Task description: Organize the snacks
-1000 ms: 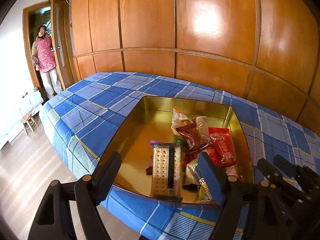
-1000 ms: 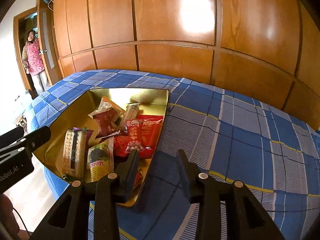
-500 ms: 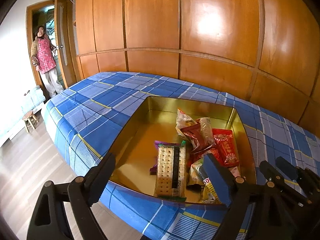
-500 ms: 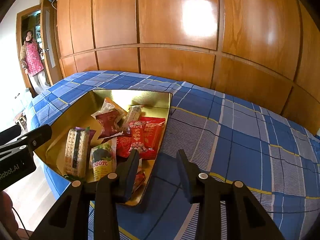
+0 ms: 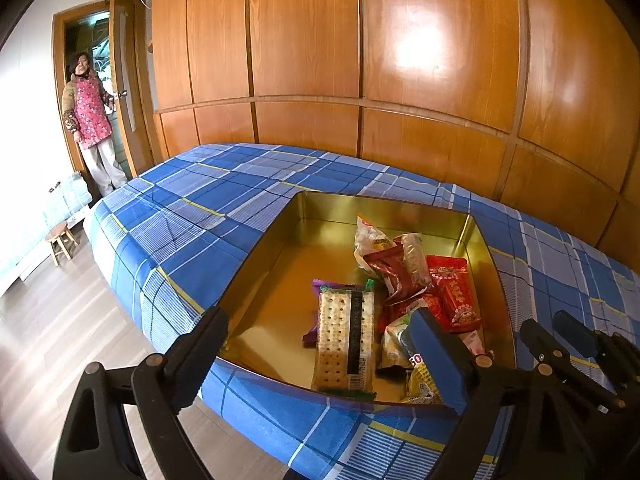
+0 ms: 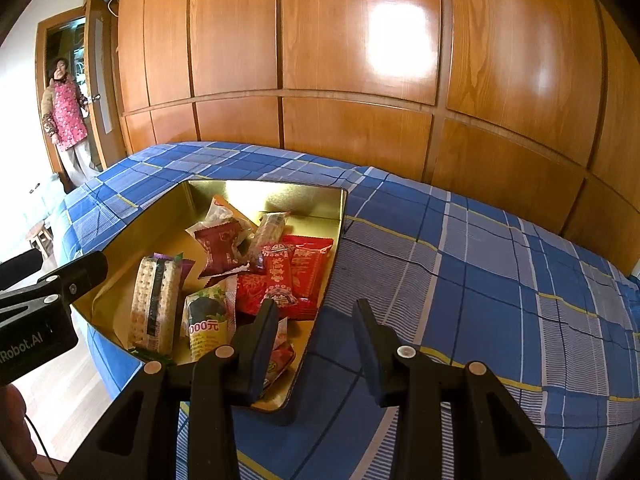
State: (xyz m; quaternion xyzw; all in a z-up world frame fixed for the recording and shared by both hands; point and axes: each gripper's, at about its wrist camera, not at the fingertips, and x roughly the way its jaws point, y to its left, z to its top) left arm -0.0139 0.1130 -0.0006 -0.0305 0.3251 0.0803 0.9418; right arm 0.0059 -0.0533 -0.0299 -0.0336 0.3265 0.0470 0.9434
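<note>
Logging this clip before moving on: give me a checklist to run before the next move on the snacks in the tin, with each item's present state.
1. Left gripper empty, jaws opening, nothing between them: ok.
2. Right gripper empty, jaws narrowly apart over the bedspread: ok.
3. Tin flat on the bed, fully supported: cannot tell; its near corner sits close to the edge.
4. Cracker pack lying free, unobstructed: ok.
5. All snacks inside the tin, none on the bedspread: ok.
6. Person in the doorway clear of the work area: ok.

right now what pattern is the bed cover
Blue and white plaid with thin yellow lines on the bed cover; the right wrist view shows it best.
</note>
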